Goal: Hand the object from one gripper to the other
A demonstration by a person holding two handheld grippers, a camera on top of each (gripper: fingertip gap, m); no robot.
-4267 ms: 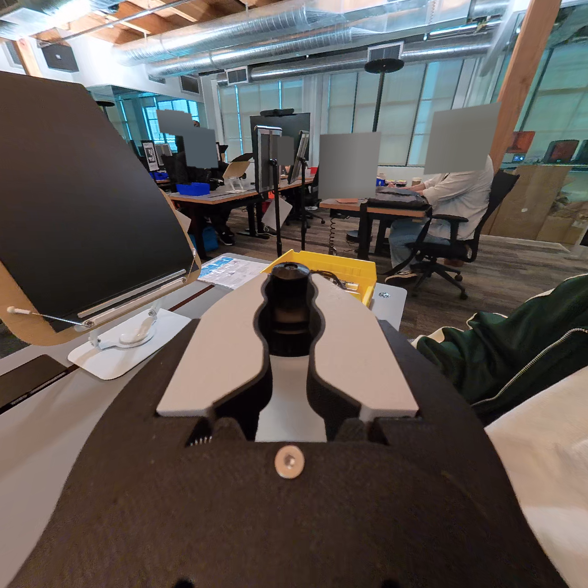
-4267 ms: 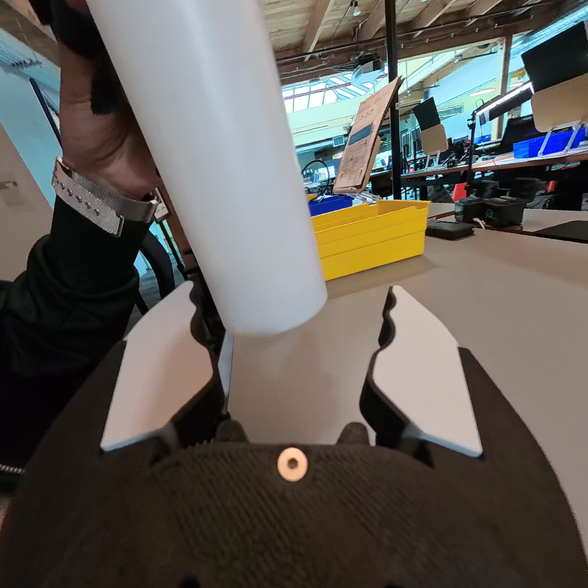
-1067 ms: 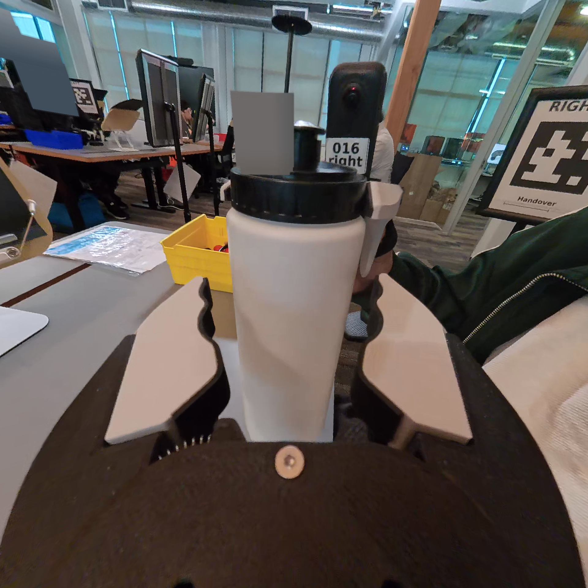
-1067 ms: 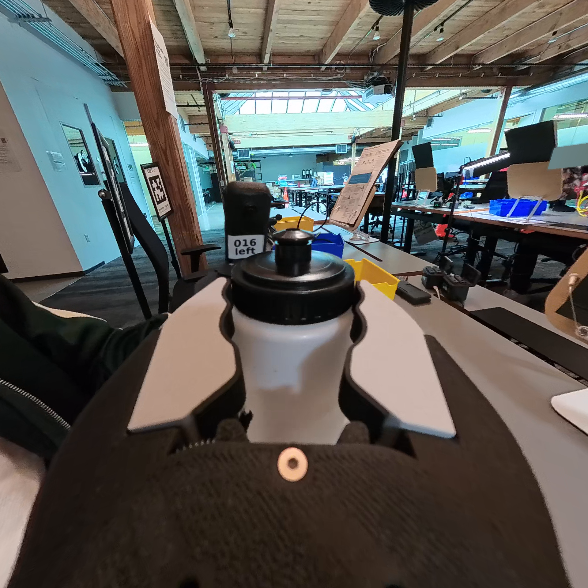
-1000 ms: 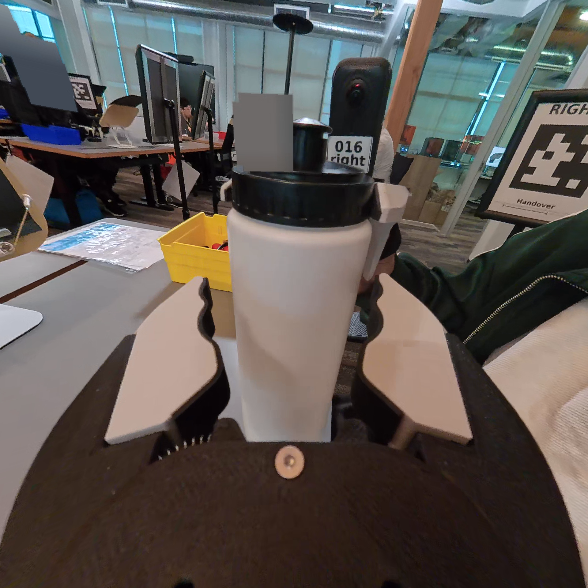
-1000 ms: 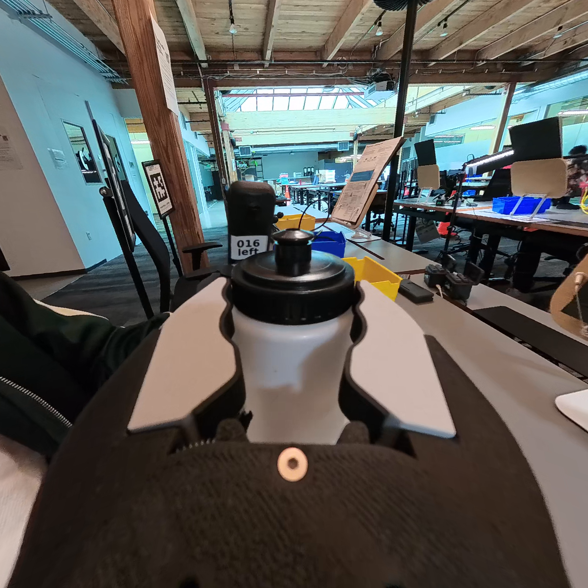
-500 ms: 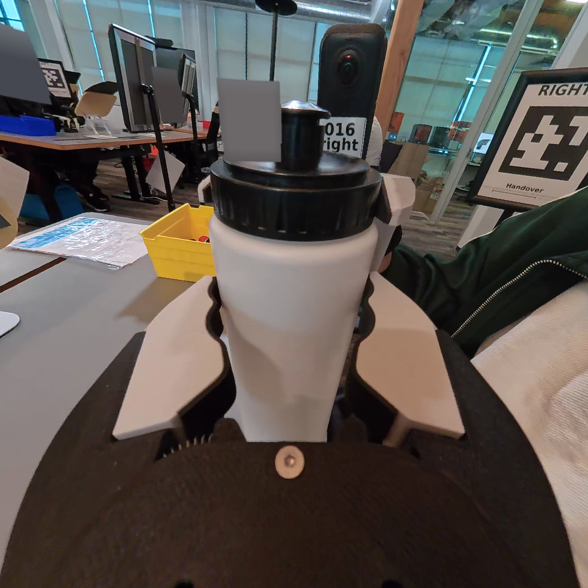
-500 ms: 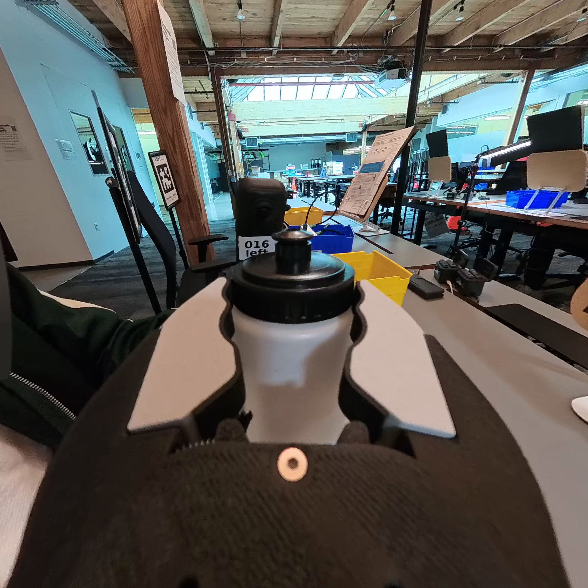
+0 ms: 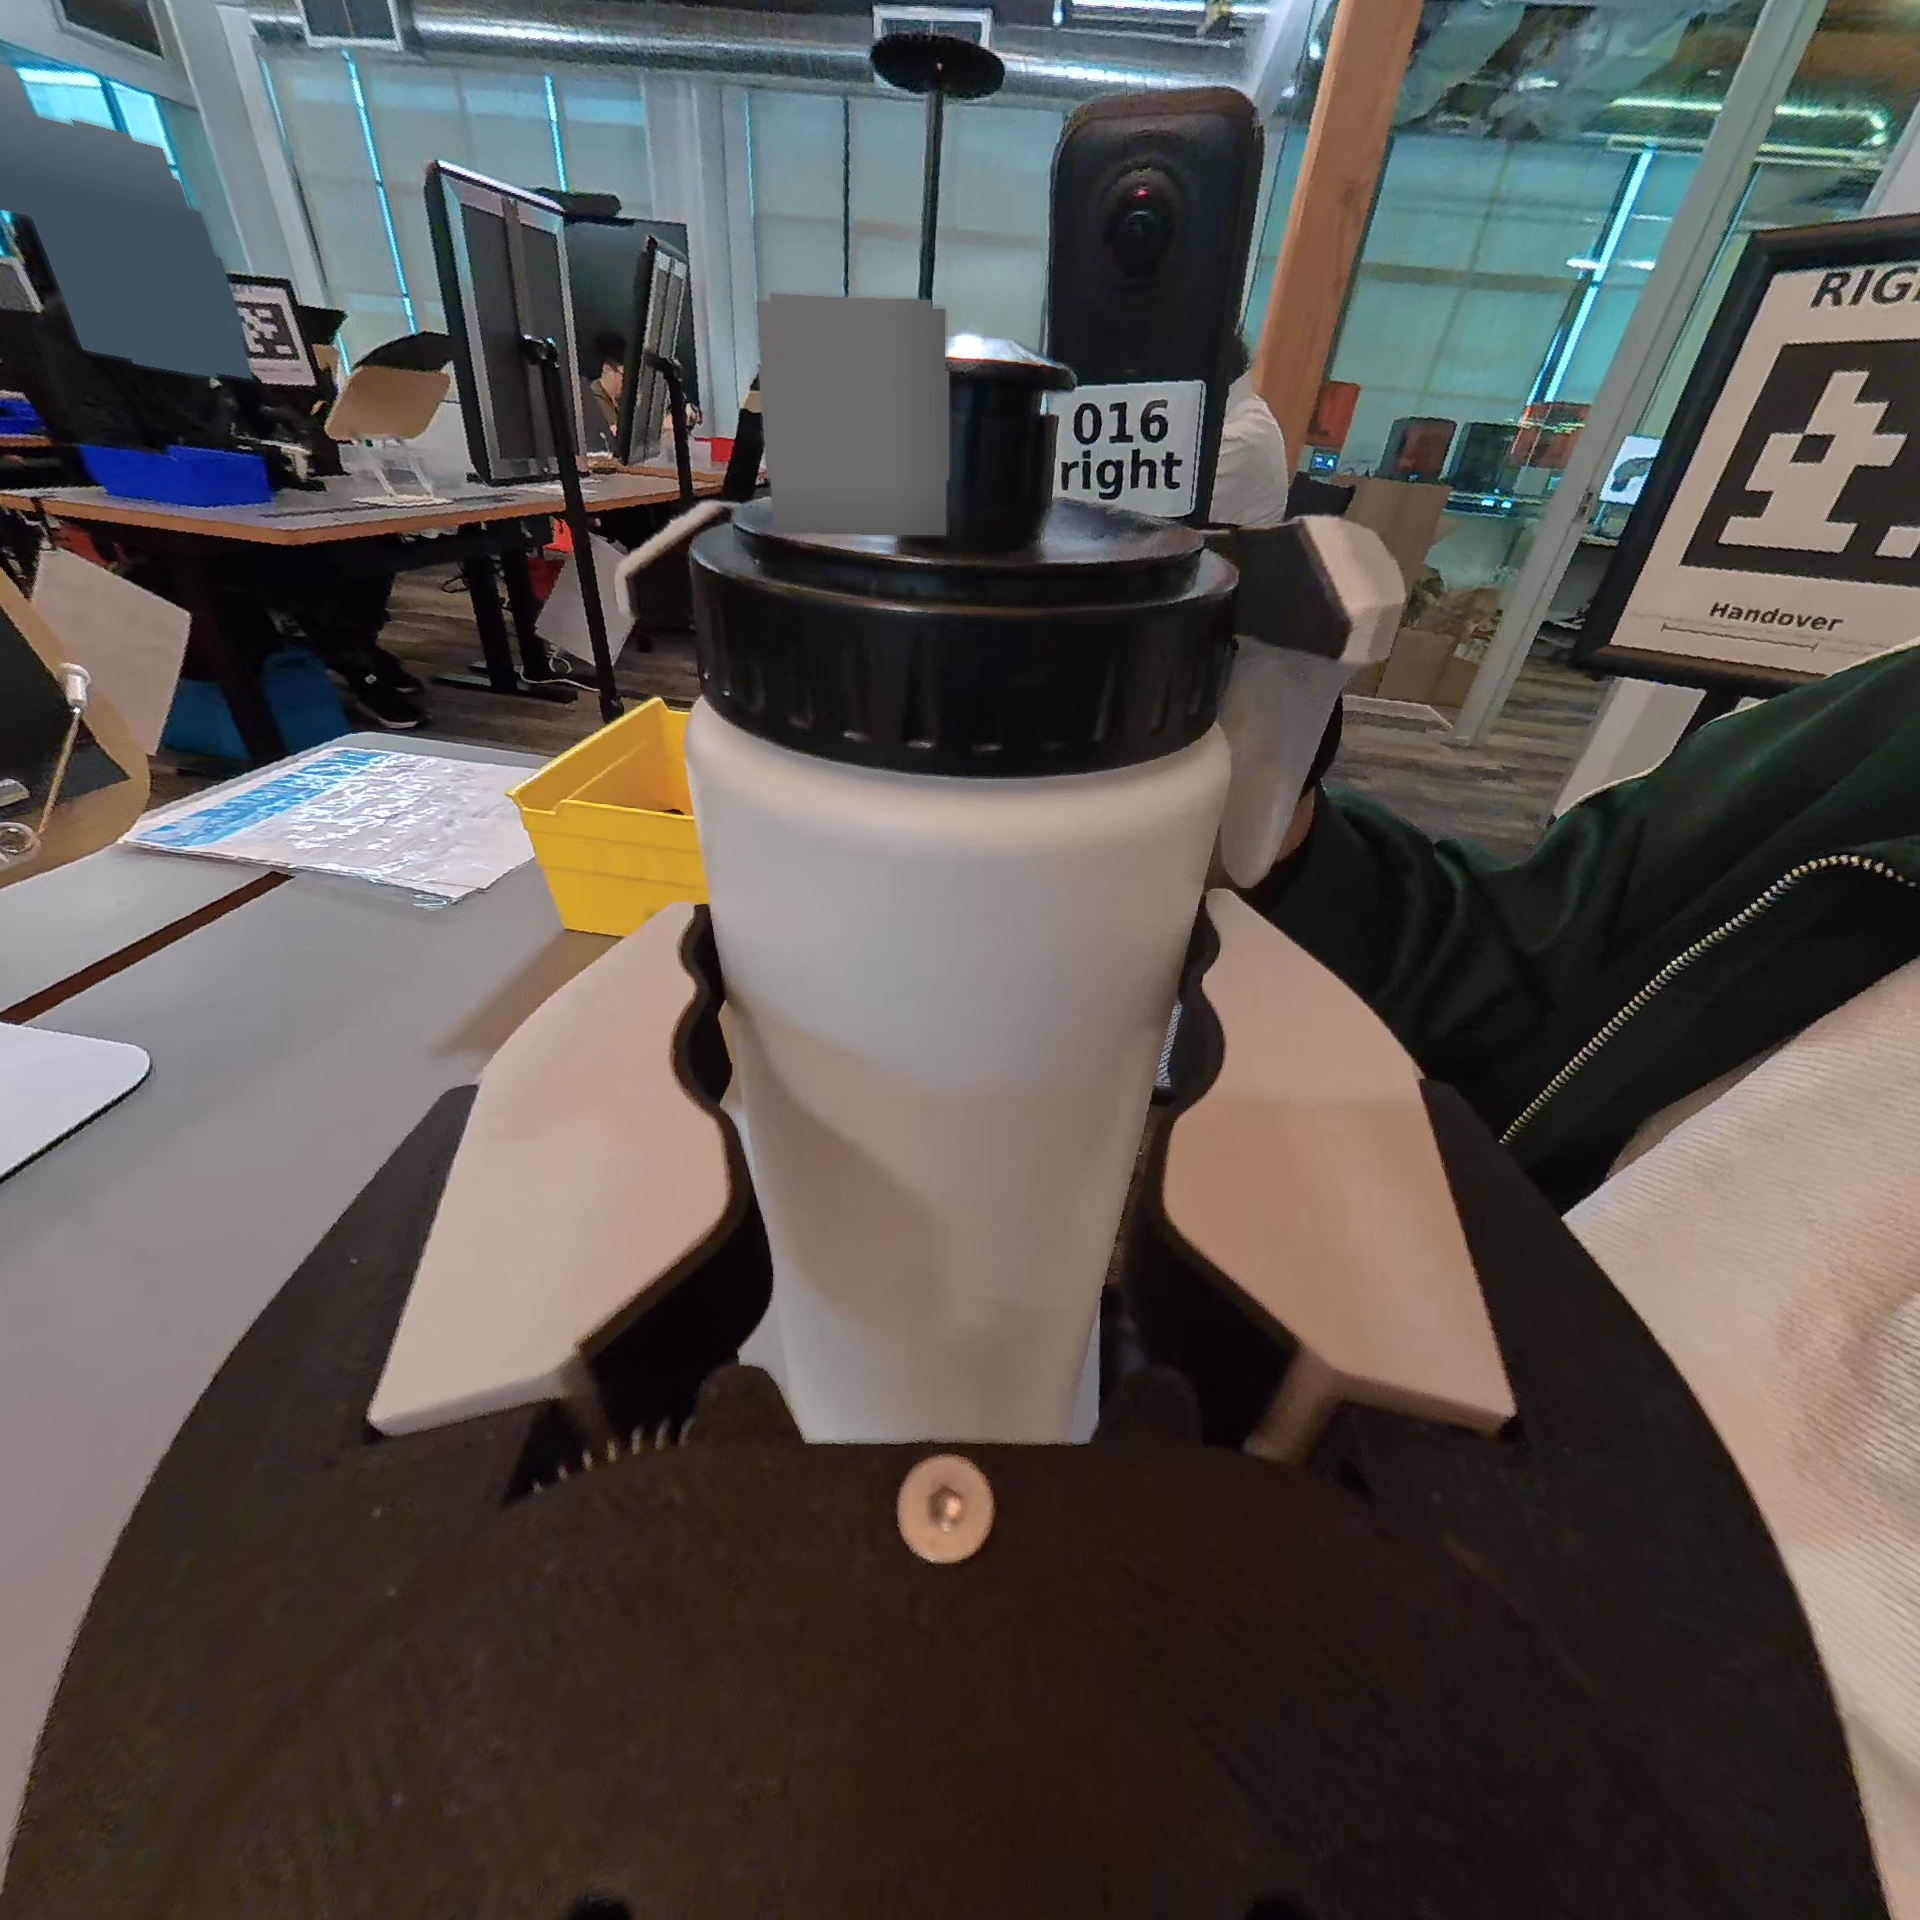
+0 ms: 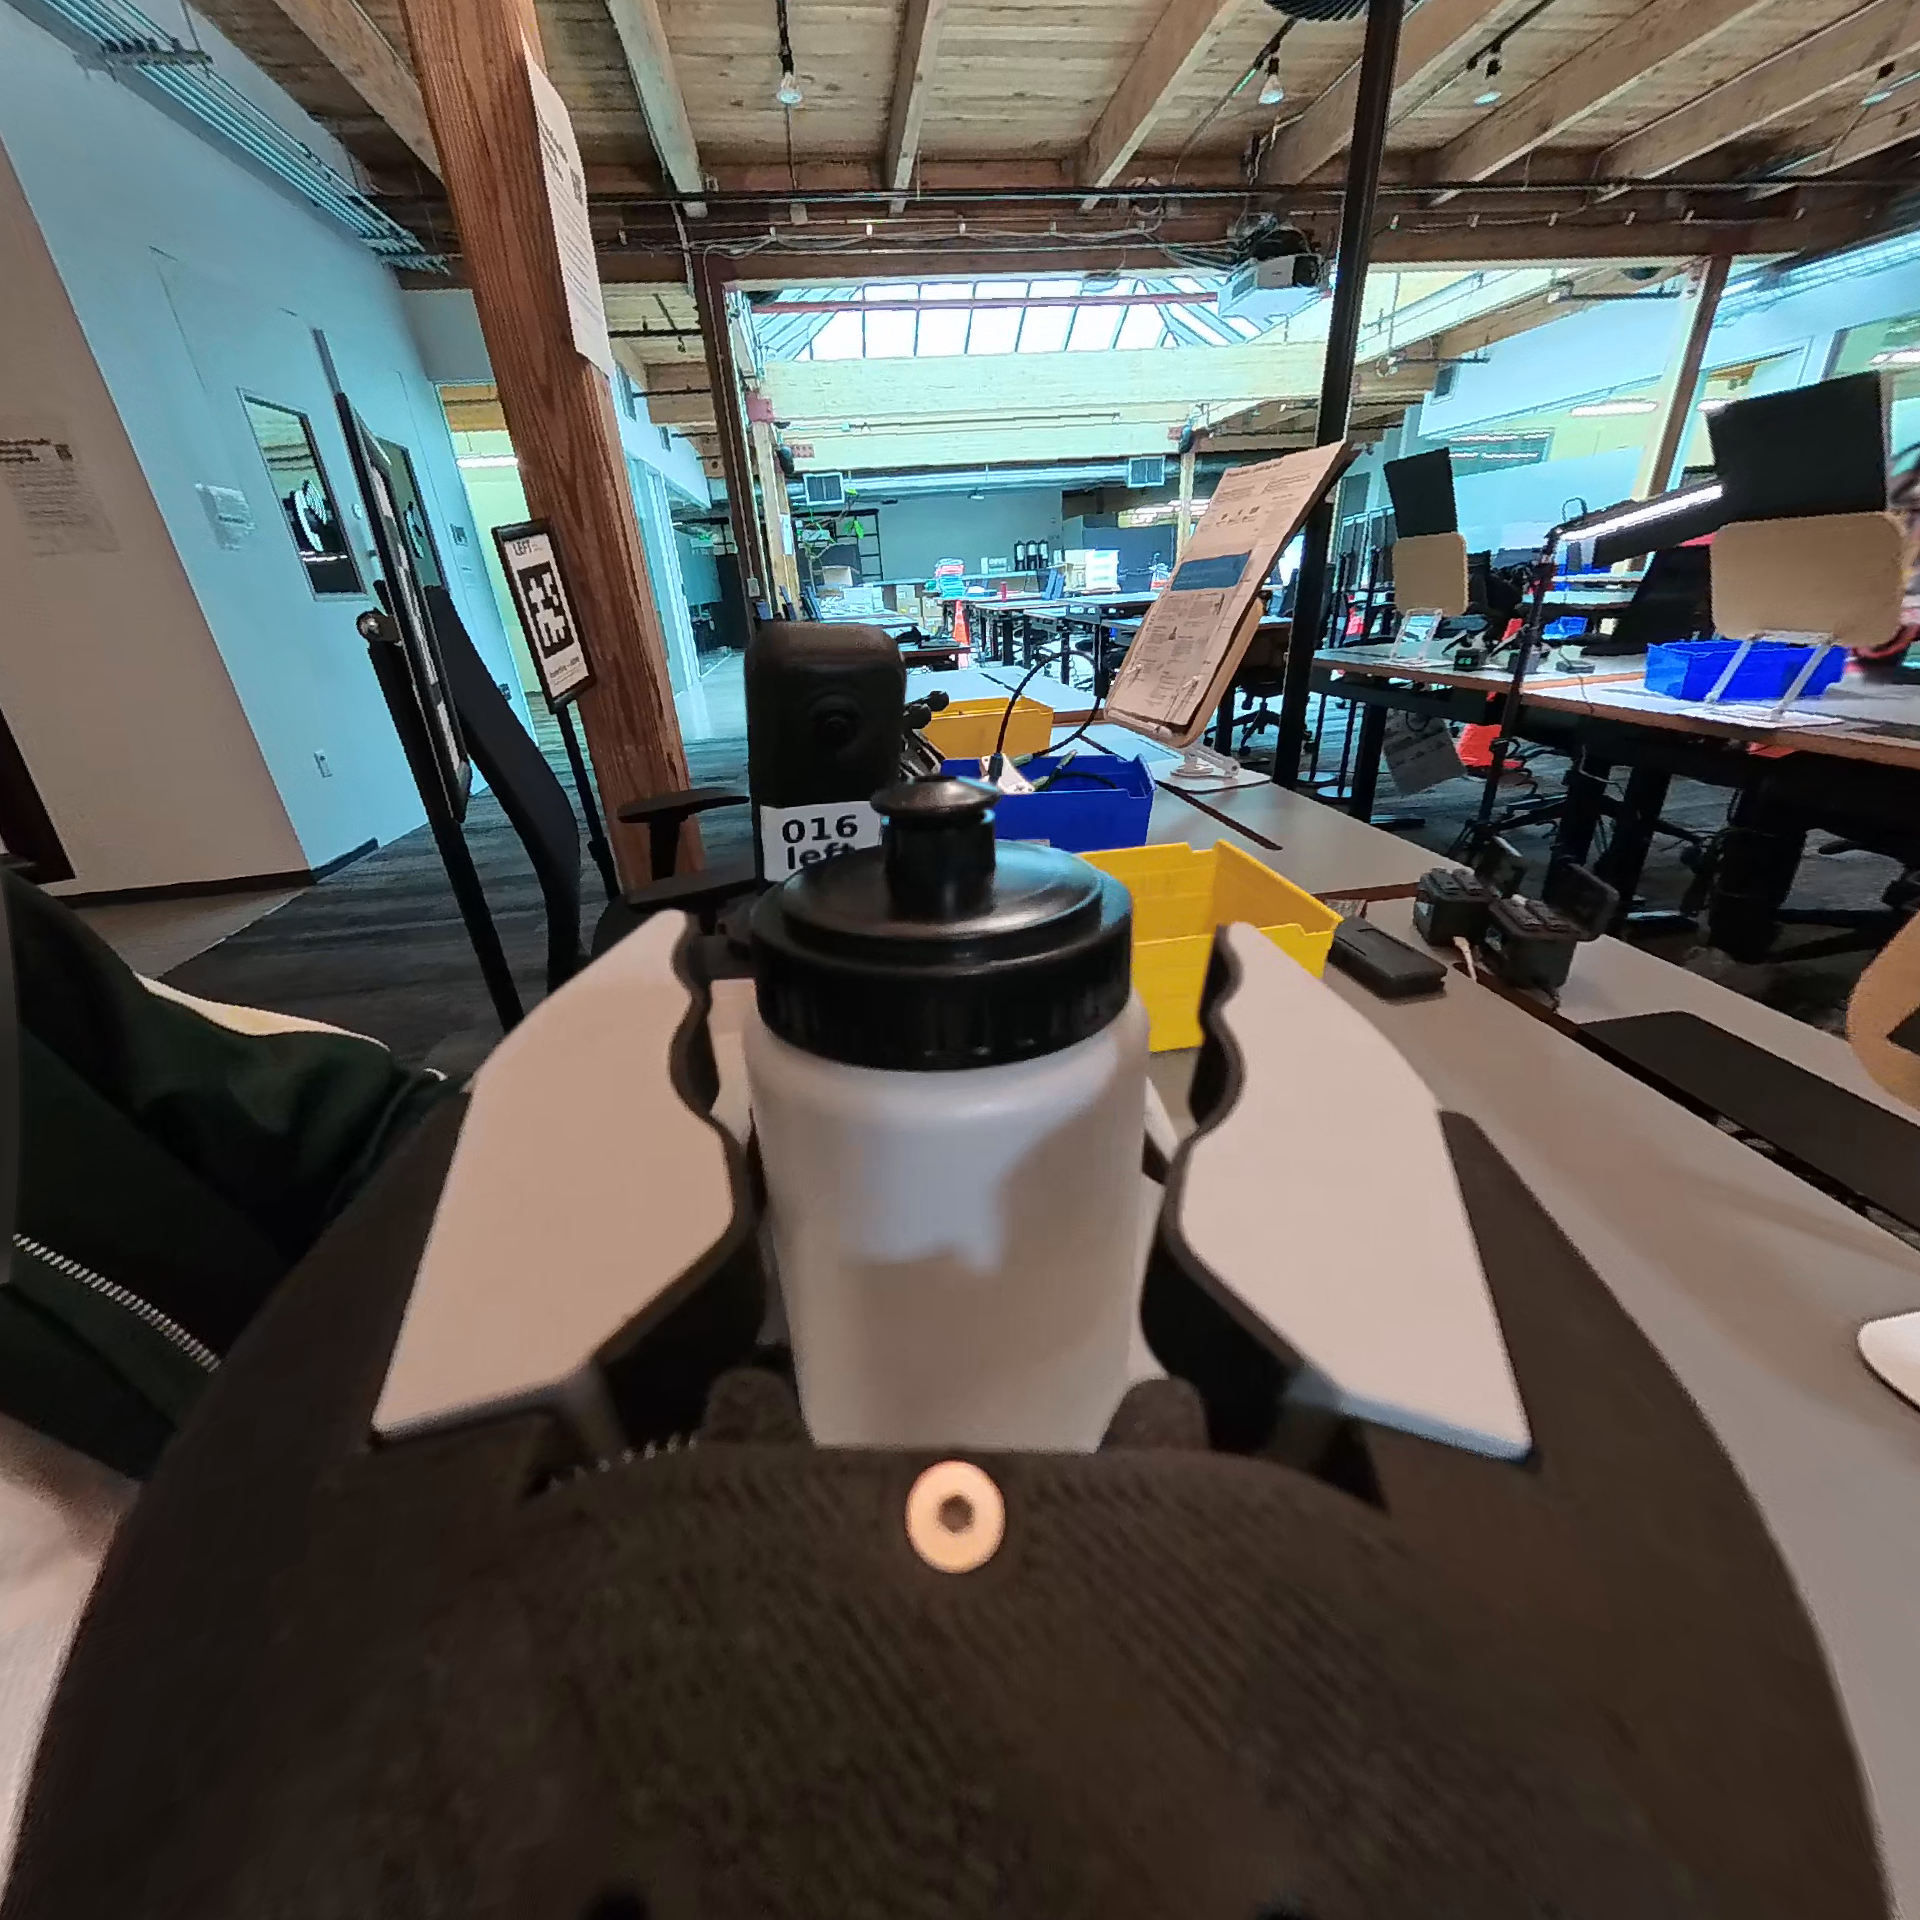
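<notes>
The left gripper [image 9: 940,1049] clamped the white bottle [image 9: 951,997] mid-handover; the right gripper [image 10: 951,1049], jaws parted around it, needed only withdraw.

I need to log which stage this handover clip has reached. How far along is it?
Done: the left gripper has closed on the white bottle below its black cap. In hand: the right gripper has opened, gaps showing at both fingers. Left: the right gripper backs away.
</notes>
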